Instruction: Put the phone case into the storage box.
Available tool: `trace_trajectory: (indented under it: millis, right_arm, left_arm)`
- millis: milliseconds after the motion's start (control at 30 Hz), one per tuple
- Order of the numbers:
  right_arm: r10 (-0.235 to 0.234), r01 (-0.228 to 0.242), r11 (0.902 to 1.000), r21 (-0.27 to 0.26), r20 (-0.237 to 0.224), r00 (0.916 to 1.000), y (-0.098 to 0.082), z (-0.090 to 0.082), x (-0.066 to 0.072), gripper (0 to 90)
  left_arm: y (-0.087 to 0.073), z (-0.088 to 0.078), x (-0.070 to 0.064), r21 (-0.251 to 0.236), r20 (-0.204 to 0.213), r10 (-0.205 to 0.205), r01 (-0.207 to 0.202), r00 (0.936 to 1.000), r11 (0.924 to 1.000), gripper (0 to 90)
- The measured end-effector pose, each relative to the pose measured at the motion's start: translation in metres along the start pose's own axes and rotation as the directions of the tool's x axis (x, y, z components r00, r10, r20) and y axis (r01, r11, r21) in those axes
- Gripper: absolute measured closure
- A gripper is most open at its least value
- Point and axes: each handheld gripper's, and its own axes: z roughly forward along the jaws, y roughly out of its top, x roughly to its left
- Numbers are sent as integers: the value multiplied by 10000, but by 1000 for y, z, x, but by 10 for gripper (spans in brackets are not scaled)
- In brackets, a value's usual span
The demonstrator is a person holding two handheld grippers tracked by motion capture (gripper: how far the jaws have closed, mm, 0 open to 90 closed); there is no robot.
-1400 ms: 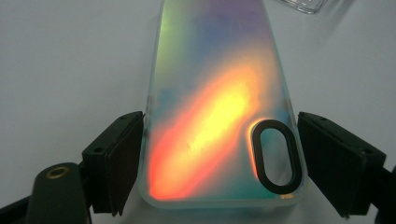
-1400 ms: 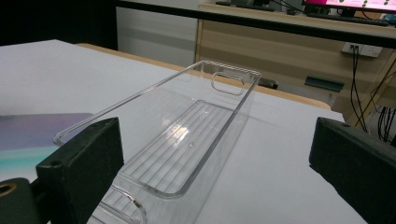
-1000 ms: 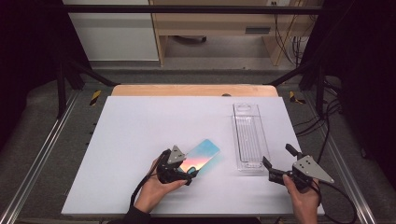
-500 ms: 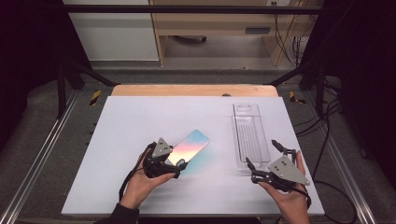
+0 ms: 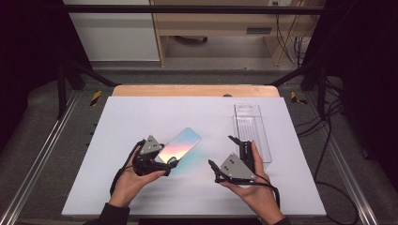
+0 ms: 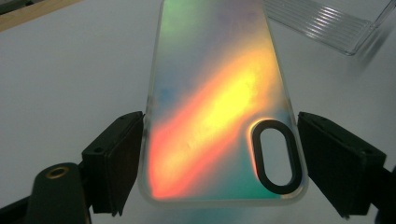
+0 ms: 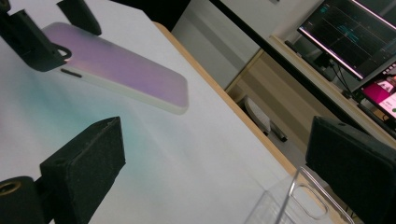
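Jaws pinching the iridescent phone case [image 6: 219,107] by its long edges on the left gripper [image 5: 157,161], case lifted off the white table [image 5: 141,117] | right gripper [image 5: 224,152] spread wide, empty, beside the clear plastic tray [image 5: 253,131] | step: likely carrying case toward tray | next: line it up lengthwise.

Bare white worktop [image 5: 141,117] fills the frame's upper left; a clear plastic tray [image 5: 251,129] blocks the right side.

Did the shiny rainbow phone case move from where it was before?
Yes. The phone case, held in the left hand-held gripper, has slid leftward, farther from the clear plastic tray, which stayed put.
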Motion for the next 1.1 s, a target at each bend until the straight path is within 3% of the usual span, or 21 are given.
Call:
trace_trajectory:
  millis: [433, 667, 1100]
  right_arm:
    - [-1126, 1169, 9915, 571, -732, 9909, 3, 35, 37, 53]
    - [-1568, 1621, 9841, 731, -736, 9849, 1, 43, 48, 57]
    - [-2529, 2574, 9635, 742, -645, 9653, 1, 57, 66, 98]
  left_arm:
    - [-2, -5, 7, 123, -182, -75, 77, 9998, 9999, 169]
    - [-3, -4, 7, 193, -59, -51, 53, 10000, 9998, 169]
    - [0, -3, 1, 321, 231, 199, -206, 9995, 9993, 169]
